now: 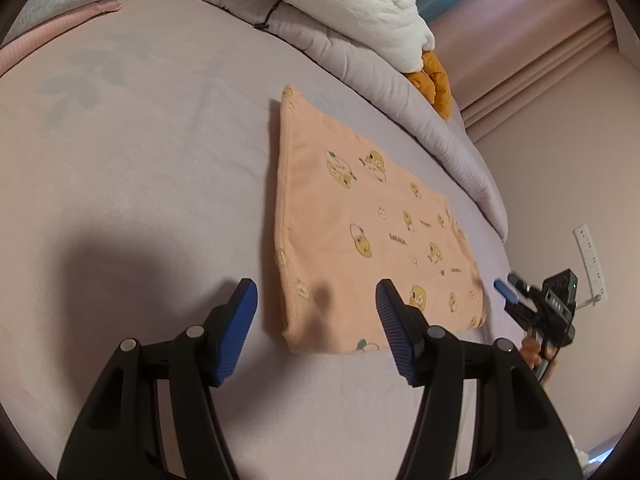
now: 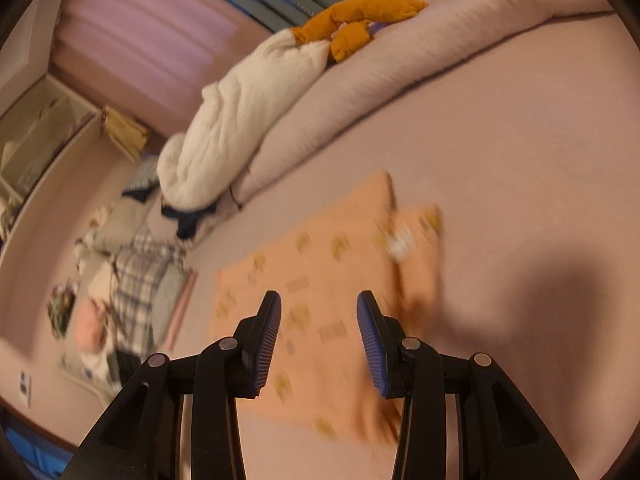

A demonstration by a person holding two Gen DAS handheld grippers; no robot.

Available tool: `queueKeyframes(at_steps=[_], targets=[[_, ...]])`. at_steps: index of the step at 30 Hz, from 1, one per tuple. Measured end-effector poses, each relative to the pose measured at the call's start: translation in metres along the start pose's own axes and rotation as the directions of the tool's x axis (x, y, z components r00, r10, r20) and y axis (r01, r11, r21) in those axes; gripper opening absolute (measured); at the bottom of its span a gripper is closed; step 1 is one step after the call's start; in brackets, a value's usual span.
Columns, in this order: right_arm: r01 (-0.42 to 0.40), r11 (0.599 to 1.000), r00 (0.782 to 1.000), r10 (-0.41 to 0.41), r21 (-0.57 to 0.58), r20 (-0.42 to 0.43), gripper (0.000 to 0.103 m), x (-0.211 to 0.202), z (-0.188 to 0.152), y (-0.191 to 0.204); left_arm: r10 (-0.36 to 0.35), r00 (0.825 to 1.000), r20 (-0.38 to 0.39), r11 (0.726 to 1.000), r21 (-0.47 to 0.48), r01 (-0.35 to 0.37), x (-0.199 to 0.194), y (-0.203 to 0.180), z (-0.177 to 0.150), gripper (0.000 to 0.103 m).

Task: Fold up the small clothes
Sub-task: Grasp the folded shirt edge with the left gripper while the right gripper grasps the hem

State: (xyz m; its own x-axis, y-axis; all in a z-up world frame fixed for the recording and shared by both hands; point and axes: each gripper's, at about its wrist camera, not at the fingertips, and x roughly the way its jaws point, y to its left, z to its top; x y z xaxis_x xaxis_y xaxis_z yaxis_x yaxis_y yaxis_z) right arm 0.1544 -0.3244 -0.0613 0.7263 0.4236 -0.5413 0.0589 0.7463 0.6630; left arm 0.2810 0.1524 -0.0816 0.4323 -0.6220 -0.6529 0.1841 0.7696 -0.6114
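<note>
Now, peach garment (image 1: 360, 216) flat on bed (image 1: 140, 168); left gripper (image 1: 316, 300), right gripper (image 2: 319, 308), fingers apart, empty

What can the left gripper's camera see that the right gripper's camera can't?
Only the left wrist view shows the other gripper, the right gripper, off past the cloth, a white power strip on the wall, and a folded pink and grey pile. Only the right wrist view shows a plaid cloth and white shelves. Both show the peach cloth with yellow cartoon prints lying on the bed sheet, the white blanket, and an orange garment. The left gripper stands open; so does the right.
</note>
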Motion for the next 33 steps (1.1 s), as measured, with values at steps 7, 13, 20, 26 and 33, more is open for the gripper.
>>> queueKeyframes(at_steps=[7, 13, 20, 26, 33], targets=[[0.105, 0.993, 0.993, -0.107, -0.052, -0.045, 0.041, 0.03, -0.015, 0.001, -0.011, 1.0, -0.013, 1.0, 0.007, 0.011, 0.012, -0.006, -0.003, 0.061], [0.031, 0.996, 0.998, -0.035, -0.079, -0.052, 0.035, 0.039, -0.016, 0.009, -0.054, 0.998, -0.014, 0.998, -0.027, 0.053, 0.012, 0.004, -0.002, 0.06], [0.005, 0.996, 0.998, -0.01, -0.088, -0.06, 0.03, 0.039, -0.014, 0.006, -0.099, 0.995, 0.005, 0.995, -0.027, 0.099, 0.009, 0.004, 0.001, 0.05], [-0.021, 0.994, 0.997, 0.013, -0.106, -0.072, 0.026, 0.036, -0.017, 0.003, -0.15, 0.989, 0.009, 0.989, 0.009, 0.15, 0.007, 0.0, 0.0, 0.045], [-0.032, 0.992, 0.993, 0.018, -0.122, -0.114, 0.026, 0.045, -0.015, 0.005, -0.164, 0.985, -0.058, 0.986, 0.009, 0.165, 0.019, -0.005, 0.003, 0.045]])
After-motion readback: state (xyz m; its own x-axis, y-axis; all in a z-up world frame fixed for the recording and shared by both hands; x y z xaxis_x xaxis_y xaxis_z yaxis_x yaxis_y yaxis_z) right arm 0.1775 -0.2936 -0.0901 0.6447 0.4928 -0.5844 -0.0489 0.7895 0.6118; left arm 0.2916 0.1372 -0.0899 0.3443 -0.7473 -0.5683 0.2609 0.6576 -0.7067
